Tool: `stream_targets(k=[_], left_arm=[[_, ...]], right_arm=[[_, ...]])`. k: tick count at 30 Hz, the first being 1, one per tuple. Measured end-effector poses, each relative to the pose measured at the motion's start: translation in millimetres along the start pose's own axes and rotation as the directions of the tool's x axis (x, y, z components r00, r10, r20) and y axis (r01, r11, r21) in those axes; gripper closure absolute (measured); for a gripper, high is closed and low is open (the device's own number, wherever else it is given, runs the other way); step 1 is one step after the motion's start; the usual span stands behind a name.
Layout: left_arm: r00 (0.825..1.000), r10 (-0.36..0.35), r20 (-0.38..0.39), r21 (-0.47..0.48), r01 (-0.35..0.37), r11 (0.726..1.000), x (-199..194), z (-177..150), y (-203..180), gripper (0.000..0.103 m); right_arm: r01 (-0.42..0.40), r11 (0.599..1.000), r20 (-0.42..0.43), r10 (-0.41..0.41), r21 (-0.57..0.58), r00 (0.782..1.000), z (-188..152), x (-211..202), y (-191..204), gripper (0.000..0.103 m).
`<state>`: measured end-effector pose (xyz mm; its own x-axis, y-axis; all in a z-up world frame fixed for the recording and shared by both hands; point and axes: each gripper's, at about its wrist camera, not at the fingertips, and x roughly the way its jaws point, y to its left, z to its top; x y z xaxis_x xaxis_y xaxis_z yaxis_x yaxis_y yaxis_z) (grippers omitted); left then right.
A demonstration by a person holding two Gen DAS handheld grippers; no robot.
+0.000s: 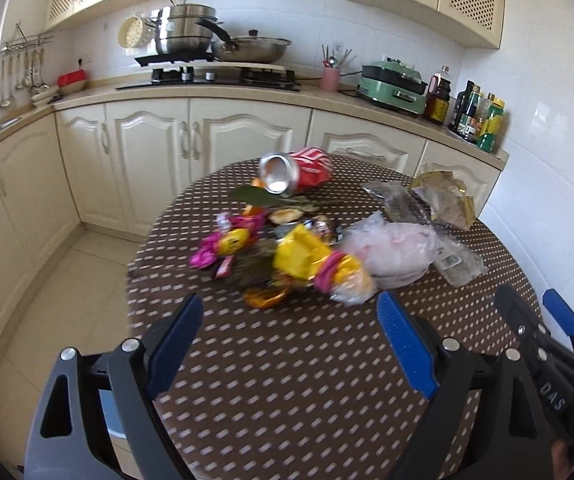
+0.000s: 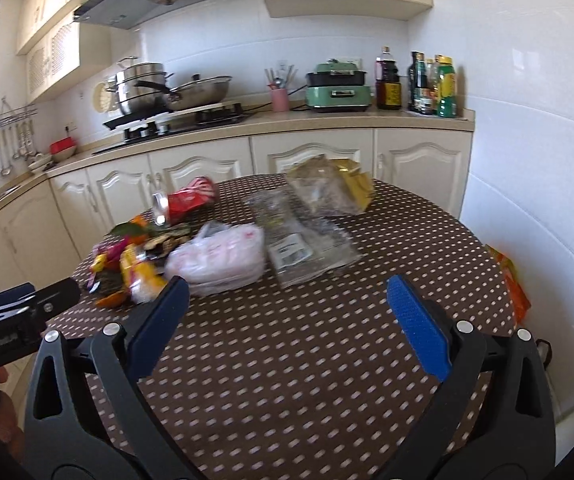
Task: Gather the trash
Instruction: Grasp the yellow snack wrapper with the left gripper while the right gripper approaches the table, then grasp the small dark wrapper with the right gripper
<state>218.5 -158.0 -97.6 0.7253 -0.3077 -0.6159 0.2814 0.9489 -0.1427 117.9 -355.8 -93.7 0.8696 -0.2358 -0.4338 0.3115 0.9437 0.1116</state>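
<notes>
A round table [image 1: 287,380] with a brown dotted cloth holds a heap of trash. A red soda can [image 1: 295,172] lies on its side at the far edge; it also shows in the right wrist view [image 2: 185,204]. Pink and yellow candy wrappers [image 1: 287,256] lie in the middle, next to a crumpled white plastic bag [image 1: 395,252], which also shows in the right wrist view [image 2: 219,260]. Clear wrappers [image 2: 303,248] and a gold-edged bag [image 2: 331,188] lie further right. My left gripper [image 1: 289,316] is open and empty, just short of the wrappers. My right gripper [image 2: 287,296] is open and empty, near the plastic bag.
Cream kitchen cabinets and a counter [image 1: 207,92] run behind the table, with a stove, pots [image 1: 191,32], a green appliance [image 1: 393,84] and bottles [image 1: 483,120]. An orange packet [image 2: 511,280] hangs at the table's right edge by the white wall. Tiled floor lies to the left.
</notes>
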Motion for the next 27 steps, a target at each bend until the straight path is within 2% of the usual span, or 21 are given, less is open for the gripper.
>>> stream_targets(k=[4,10,12,13,14,16,23,27], left_arm=[[0.999,-0.025,-0.04,0.001,0.026,1.0,34.9,11.4,-26.3,0.016],[0.993,0.001,-0.116,-0.011,-0.002,1.0,72.0,20.2,-35.7,0.017],[0.991,-0.007,-0.131,-0.022,0.004,1.0,77.6,21.8,-32.9,0.036],[0.99,-0.006,-0.142,-0.026,0.002,1.0,79.1,21.1,-31.0,0.055],[0.988,-0.014,-0.156,-0.035,0.009,0.999,81.2,20.2,-28.7,0.067],[0.982,-0.063,-0.175,-0.05,0.055,0.997,84.2,17.2,-25.9,0.071],[0.991,-0.129,-0.042,-0.032,0.128,0.991,38.4,15.3,-18.1,0.073],[0.988,-0.145,0.059,-0.081,0.15,0.985,-0.8,16.3,9.6,0.073]], right_arm=[[0.017,1.0,-0.009,-0.017,0.022,1.0,7.3,15.1,-17.0,0.006],[-0.033,0.996,-0.133,0.044,0.083,0.99,13.3,40.7,-31.1,0.006],[-0.032,0.996,-0.136,0.042,0.077,0.99,14.7,41.7,-28.5,0.006],[-0.03,0.997,-0.133,0.039,0.068,0.99,16.4,42.3,-26.8,0.006],[-0.031,0.998,-0.131,0.039,0.062,0.991,16.7,43.0,-25.0,0.006],[-0.029,0.998,-0.13,0.035,0.047,0.991,18.2,44.9,-20.1,0.006],[-0.067,0.998,-0.149,0.066,0.0,0.987,25.4,56.5,7.0,0.006],[-0.1,0.994,-0.173,0.09,-0.045,0.981,27.5,64.0,31.0,0.006]])
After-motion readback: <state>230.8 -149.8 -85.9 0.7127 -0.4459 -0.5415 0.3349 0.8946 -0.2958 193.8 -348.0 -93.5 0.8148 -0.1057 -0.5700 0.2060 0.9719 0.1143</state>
